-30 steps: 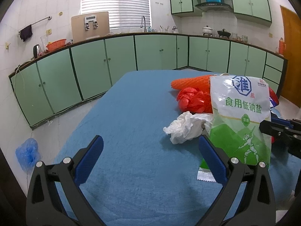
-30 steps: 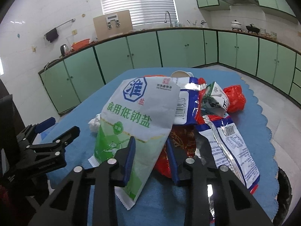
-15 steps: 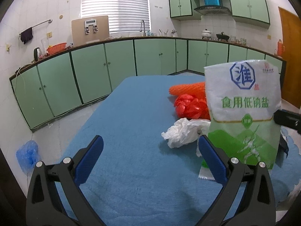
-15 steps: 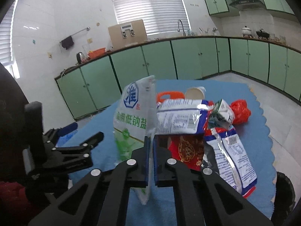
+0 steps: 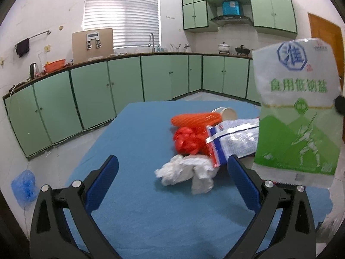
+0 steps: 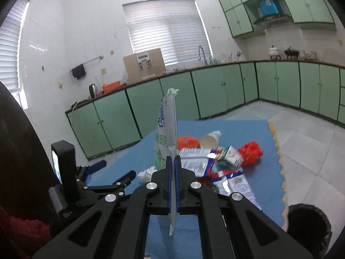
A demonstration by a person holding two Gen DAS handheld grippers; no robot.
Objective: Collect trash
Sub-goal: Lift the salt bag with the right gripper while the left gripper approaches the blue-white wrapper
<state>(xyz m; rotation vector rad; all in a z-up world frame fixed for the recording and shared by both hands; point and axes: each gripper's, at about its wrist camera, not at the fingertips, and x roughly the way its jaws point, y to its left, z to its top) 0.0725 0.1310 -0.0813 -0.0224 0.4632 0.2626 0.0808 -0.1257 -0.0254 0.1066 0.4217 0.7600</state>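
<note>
My right gripper (image 6: 172,161) is shut on a white and green salt bag (image 6: 167,133) and holds it upright above the blue table (image 6: 248,129). The bag also hangs at the right of the left wrist view (image 5: 296,112). My left gripper (image 5: 172,168) is open and empty, low over the table, just short of a crumpled white tissue (image 5: 185,172). Behind the tissue lie a red plastic bag (image 5: 187,140), an orange net (image 5: 194,118), a paper cup (image 5: 226,113) and a blue-white wrapper (image 5: 232,138).
A black trash bin (image 6: 306,224) stands on the floor at the table's right front corner. More wrappers (image 6: 237,183), a small carton (image 6: 229,158) and another red bag (image 6: 251,152) lie on the table. Green cabinets (image 5: 107,90) line the walls. A blue bag (image 5: 22,185) lies on the floor.
My right gripper closed on the salt bag and lifted it off the pile, turning it edge-on. This uncovered the blue-white wrapper. My left gripper stayed open and hardly moved.
</note>
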